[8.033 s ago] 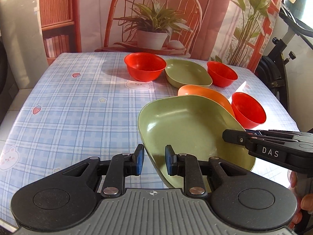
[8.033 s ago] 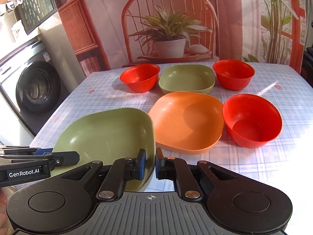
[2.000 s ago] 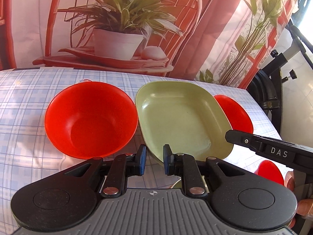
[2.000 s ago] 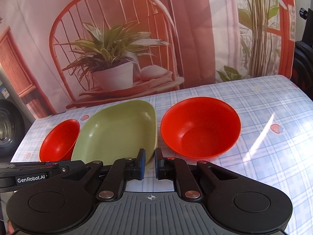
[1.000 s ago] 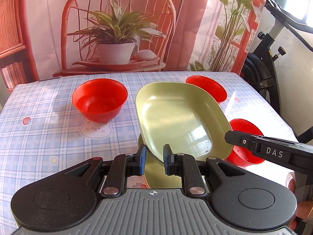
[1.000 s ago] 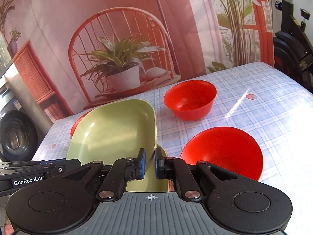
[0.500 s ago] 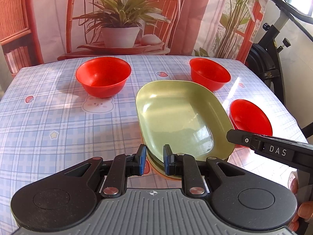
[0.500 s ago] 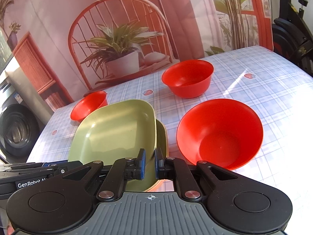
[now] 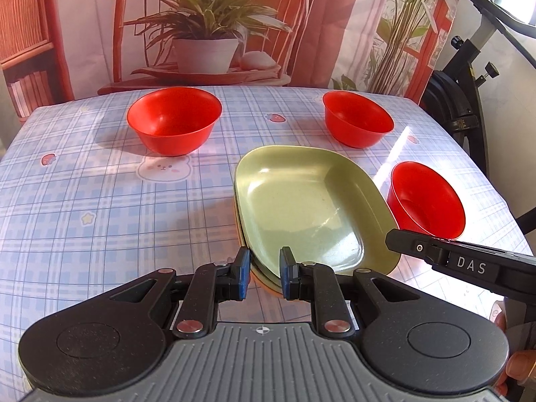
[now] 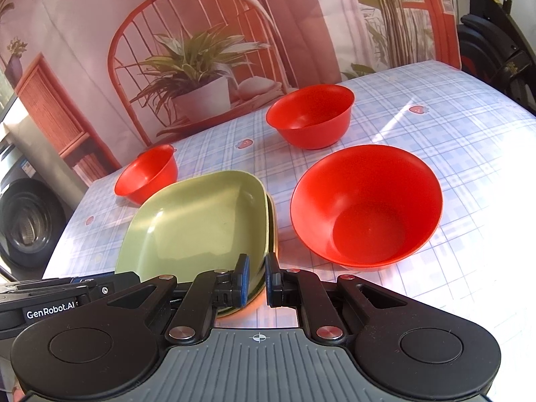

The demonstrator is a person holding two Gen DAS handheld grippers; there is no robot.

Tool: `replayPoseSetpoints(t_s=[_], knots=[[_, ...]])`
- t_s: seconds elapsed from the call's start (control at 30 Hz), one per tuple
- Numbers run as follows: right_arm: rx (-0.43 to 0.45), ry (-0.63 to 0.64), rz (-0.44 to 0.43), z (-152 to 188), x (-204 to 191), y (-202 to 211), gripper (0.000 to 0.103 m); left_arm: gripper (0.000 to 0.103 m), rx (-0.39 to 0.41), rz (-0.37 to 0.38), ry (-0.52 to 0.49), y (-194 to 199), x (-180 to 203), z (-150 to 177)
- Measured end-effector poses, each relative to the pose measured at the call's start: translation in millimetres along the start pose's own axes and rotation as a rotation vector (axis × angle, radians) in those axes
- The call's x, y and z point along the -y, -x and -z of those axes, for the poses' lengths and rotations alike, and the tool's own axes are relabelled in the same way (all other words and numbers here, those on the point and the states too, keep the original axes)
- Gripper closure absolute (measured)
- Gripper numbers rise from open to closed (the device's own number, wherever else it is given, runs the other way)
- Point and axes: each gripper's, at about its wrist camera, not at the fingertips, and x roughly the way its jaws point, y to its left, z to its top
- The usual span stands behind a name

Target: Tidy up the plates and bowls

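A green plate [image 9: 308, 207] lies on top of a stack of plates; a second green rim and an orange rim [image 9: 272, 290] peek out beneath it. My left gripper [image 9: 264, 274] is shut on the top plate's near-left rim. My right gripper [image 10: 257, 281] is shut on the same plate [image 10: 197, 227] at its near-right rim, and shows in the left wrist view as a black bar [image 9: 395, 242]. Three red bowls stand apart on the table: far left [image 9: 174, 120], far right [image 9: 356, 122] and beside the stack on its right [image 9: 427, 194].
The table wears a blue checked cloth [image 9: 100, 201]. A printed backdrop with a chair and plant [image 9: 207, 33] hangs behind the far edge. An exercise bike [image 9: 469, 100] stands off the right side and a washing machine [image 10: 26, 224] off the left.
The green plate, held raised and tilted above the stack a second ago, has come down level onto it. Both grippers sank with it and kept their grip.
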Motion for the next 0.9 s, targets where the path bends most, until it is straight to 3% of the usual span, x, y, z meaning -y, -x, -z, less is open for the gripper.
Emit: replayPoseSetpoints(t_s=[0.2,0.67,0.9], knots=[[-0.002,0.000,-0.002,2,0,1,0.092,0.082,-0.006,-0.004,-0.006,0,2,1],[0.004,0.002,0.022,0,-2,8,0.082,0.061,-0.012,-0.014,0.020,6,-2,0],[0.035,-0.003,-0.025,-13,-8,19,0.079,0.060,0.050,0.013,0.065,26,-23,-16]])
